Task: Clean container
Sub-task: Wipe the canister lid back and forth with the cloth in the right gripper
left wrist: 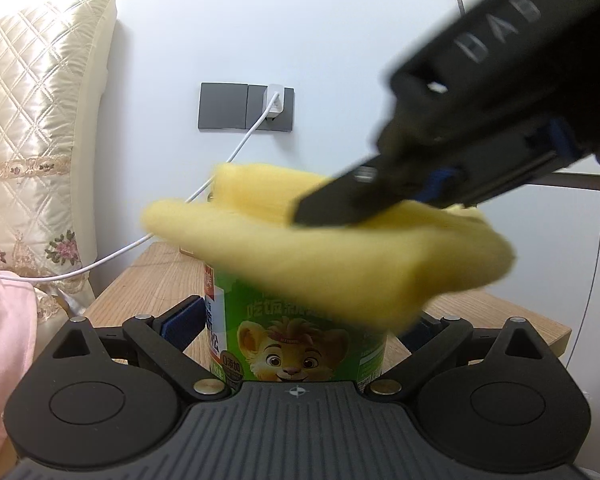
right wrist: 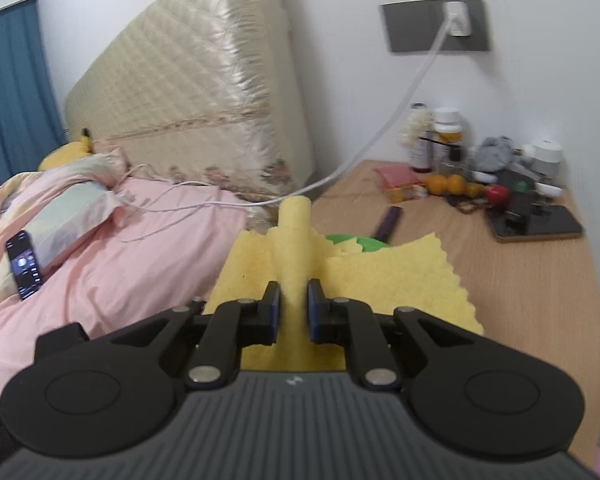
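The left gripper (left wrist: 296,320) clamped the green container (left wrist: 300,344) while the right gripper (right wrist: 294,312), pinching the yellow cloth (right wrist: 400,280) at twelve o'clock, risked tipping it.

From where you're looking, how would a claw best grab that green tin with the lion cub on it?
Around its round side wall, from the front, one finger on each flank: that is how the left claw stands at the green tin. The tin stands upright, and the yellow cloth, pinched in the right claw, covers its top.
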Tool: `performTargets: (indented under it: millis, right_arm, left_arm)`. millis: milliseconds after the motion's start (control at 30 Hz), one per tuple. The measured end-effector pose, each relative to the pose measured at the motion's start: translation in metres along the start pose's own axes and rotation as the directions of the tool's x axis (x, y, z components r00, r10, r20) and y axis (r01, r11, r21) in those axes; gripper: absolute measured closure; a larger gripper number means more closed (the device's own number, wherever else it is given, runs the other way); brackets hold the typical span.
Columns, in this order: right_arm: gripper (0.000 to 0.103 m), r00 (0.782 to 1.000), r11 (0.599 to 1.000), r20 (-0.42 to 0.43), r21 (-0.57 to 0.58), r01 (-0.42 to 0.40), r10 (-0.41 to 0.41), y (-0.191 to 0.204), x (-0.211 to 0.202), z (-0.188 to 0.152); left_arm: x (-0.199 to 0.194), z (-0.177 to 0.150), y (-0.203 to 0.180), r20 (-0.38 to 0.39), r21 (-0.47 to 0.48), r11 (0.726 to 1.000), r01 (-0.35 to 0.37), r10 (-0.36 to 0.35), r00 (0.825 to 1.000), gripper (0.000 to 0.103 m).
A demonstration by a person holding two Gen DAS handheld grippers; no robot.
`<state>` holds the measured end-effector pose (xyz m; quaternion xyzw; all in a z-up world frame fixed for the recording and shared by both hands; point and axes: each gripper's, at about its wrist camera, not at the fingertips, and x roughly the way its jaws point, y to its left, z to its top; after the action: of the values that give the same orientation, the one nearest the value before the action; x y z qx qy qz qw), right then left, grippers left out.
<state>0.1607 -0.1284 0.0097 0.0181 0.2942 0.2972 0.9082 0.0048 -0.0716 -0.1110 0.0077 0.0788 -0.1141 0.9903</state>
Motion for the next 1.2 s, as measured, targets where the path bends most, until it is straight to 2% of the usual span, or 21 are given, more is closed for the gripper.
performTargets:
  millis: [200, 333, 367, 500, 733, 1200]
  right_arm:
    - [0.089, 0.999, 0.999, 0.013, 0.013, 0.039, -0.040, -0.012, 0.000, 0.001]
    - [0.088, 0.998, 0.998, 0.021, 0.022, 0.065, -0.066, -0.021, 0.000, 0.002]
    - [0.088, 0.998, 0.998, 0.021, 0.024, 0.063, -0.064, -0.022, 0.002, 0.003]
    - [0.088, 1.000, 1.000, 0.009, 0.010, 0.013, -0.013, -0.011, 0.015, 0.008]
    - [0.088, 0.998, 0.998, -0.028, -0.007, -0.055, 0.055, 0.009, -0.002, -0.002]
    - [0.089, 0.999, 1.000, -0.016, 0.002, -0.029, 0.029, 0.001, 0.008, 0.005]
  left_arm:
    - [-0.009, -0.003, -0.011, 0.002, 0.001, 1.000, 0.001, -0.001, 1.000, 0.004]
    - [-0.002, 0.000, -0.004, 0.009, 0.004, 1.000, 0.005, -0.005, 1.000, 0.004]
    - [0.005, 0.003, 0.004, 0.010, 0.005, 1.000, 0.005, -0.006, 1.000, 0.004]
    - [0.002, 0.001, -0.001, 0.014, 0.003, 1.000, 0.006, -0.006, 1.000, 0.004]
    - [0.031, 0.005, 0.027, 0.015, -0.001, 1.000, 0.008, -0.008, 1.000, 0.004]
    - [0.006, -0.004, -0.003, 0.011, -0.006, 1.000, 0.014, -0.014, 1.000, 0.004]
